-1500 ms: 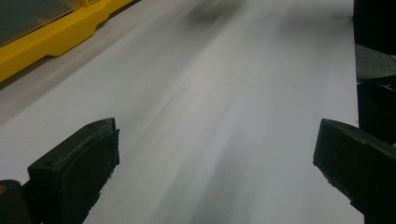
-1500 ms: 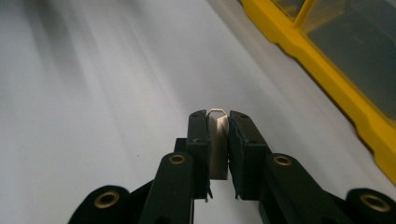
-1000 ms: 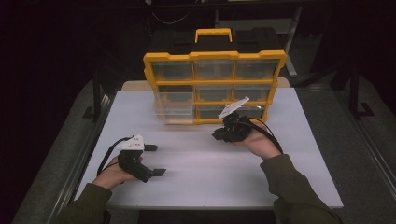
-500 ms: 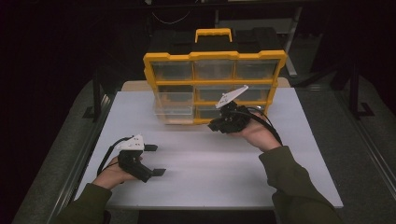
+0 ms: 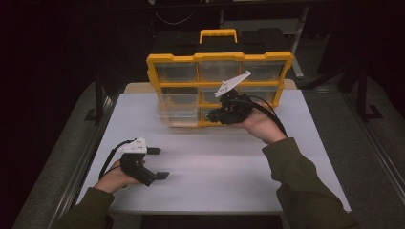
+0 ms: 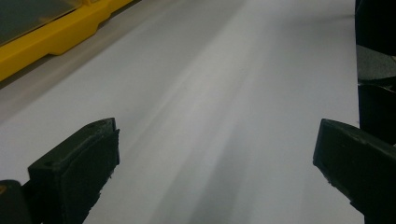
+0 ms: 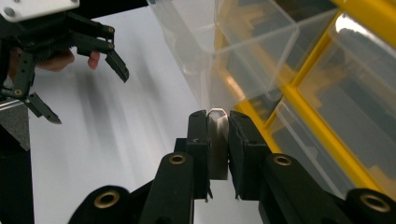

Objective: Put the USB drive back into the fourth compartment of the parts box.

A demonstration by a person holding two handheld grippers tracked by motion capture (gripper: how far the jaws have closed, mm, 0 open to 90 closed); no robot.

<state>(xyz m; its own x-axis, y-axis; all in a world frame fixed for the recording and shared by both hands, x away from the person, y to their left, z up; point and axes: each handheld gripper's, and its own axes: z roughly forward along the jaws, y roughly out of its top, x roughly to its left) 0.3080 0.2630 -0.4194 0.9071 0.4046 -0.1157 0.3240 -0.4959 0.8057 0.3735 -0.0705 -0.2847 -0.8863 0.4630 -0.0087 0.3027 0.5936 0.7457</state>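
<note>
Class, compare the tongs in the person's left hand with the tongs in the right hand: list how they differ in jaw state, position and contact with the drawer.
The left tongs stand wide open with nothing between them; the right tongs are shut on the clear plastic drawer's handle. The left tongs rest low on the white table, apart from the yellow organiser cabinet; the right tongs are raised at its front. Both are black two-jaw tongs, hand-held, each with a pale top plate.

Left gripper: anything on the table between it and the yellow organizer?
Nothing: bare white table runs from the left gripper to the yellow organizer, seen in the left gripper view.
</note>
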